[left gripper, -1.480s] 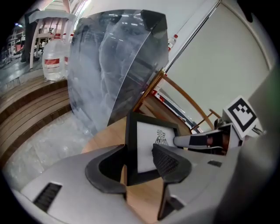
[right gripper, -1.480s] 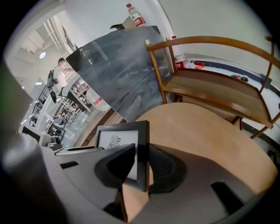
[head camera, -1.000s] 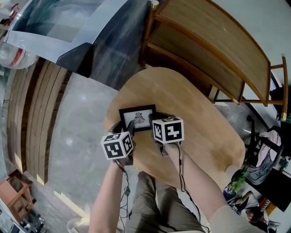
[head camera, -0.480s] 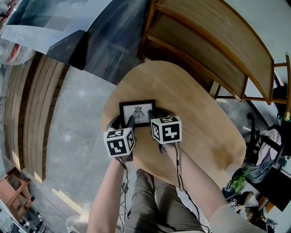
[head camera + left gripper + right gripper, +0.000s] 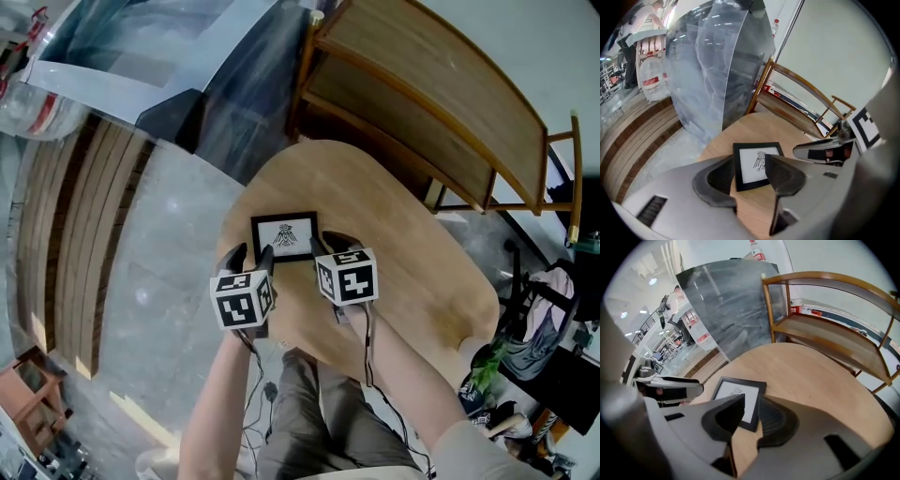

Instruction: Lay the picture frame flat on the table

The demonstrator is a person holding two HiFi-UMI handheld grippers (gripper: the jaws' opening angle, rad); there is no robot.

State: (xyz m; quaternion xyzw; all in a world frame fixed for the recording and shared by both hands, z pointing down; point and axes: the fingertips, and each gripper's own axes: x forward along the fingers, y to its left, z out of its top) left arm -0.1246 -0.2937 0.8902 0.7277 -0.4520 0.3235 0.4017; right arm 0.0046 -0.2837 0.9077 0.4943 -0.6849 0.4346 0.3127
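A small black picture frame (image 5: 284, 237) with a white print of a bird lies flat on the round wooden table (image 5: 394, 216). Both grippers hover just on the near side of it, apart from it. My left gripper (image 5: 251, 259) is at the frame's near left corner and its jaws are opening, with nothing pressed between the pads. In the left gripper view the picture frame (image 5: 757, 164) shows beyond the left gripper (image 5: 751, 172). My right gripper (image 5: 328, 247) is by the near right corner; its jaws are closing on nothing, and the frame (image 5: 733, 391) lies past the right gripper (image 5: 751, 414).
A curved wooden bench (image 5: 422, 103) stands behind the table. A large dark object wrapped in plastic sheet (image 5: 187, 66) sits at the back left. Wooden slats (image 5: 66, 244) run along the left floor. Bags (image 5: 539, 319) lie on the floor at the right.
Both grippers have drawn back a little from the frame's near edge, toward the person. The left jaws have spread wider. The frame lies where it was.
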